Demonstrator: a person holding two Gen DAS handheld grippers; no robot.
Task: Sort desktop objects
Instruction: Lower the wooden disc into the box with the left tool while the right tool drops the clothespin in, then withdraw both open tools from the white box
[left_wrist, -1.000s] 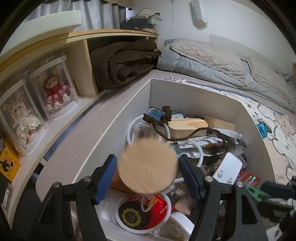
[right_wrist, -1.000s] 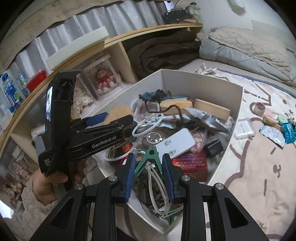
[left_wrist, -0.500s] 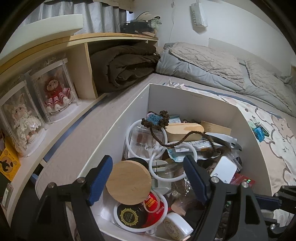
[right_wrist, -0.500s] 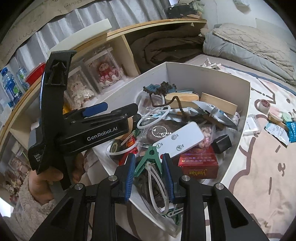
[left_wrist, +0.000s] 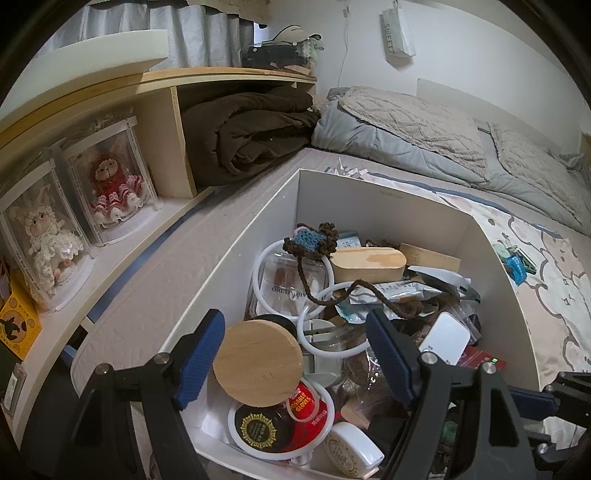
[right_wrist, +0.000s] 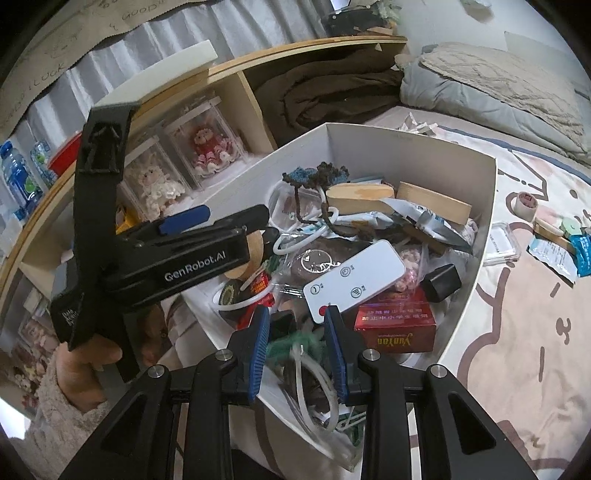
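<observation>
Our left gripper (left_wrist: 295, 358) hangs wide open, empty, over the white box (left_wrist: 380, 206); the wooden lid (left_wrist: 257, 359) lies inside it; our right gripper (right_wrist: 295, 345) pinches a green clip (right_wrist: 291, 341) and should clear the rim before letting go.
</observation>
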